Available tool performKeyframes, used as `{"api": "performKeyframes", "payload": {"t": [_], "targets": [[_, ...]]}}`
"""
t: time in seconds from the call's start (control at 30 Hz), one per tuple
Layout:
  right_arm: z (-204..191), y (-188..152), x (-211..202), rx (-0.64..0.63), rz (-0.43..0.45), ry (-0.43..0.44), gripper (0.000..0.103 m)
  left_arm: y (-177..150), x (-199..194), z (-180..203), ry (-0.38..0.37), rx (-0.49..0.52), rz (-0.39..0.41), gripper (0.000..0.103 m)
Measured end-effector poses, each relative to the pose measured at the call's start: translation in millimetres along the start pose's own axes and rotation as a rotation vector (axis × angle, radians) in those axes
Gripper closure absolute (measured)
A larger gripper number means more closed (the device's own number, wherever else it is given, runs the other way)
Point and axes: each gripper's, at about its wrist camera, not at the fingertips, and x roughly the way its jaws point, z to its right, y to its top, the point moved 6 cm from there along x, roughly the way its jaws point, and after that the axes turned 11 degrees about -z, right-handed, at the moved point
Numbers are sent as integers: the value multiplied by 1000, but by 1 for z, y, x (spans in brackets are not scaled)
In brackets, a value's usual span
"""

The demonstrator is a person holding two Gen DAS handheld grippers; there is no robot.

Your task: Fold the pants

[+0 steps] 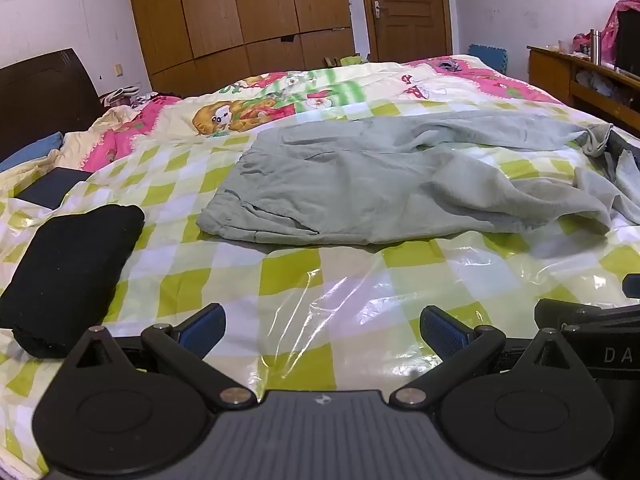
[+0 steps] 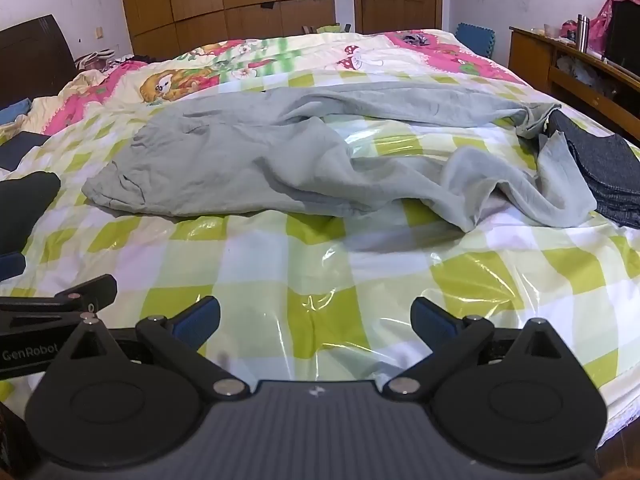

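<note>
Your left gripper (image 1: 323, 330) and right gripper (image 2: 316, 320) hover with fingers spread wide, grasping nothing. The grey pants (image 2: 248, 160) lie rumpled across the checked bed cover (image 2: 320, 264), well ahead of both.

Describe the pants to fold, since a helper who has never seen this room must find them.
Find the bed's green-and-white checked plastic cover. The grey-green pants lie crumpled across its middle. Unlike the folded black garment at their left and the folded dark denim at their right, they are pale and unfolded.
</note>
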Motion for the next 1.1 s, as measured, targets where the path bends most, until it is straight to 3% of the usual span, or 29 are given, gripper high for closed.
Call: {"api": "performKeyframes", "payload": {"t": [1.1], "targets": [[-4,-1,3,-14,-12,-8,3,0,0,-4,4,-9,-4,0]]}}
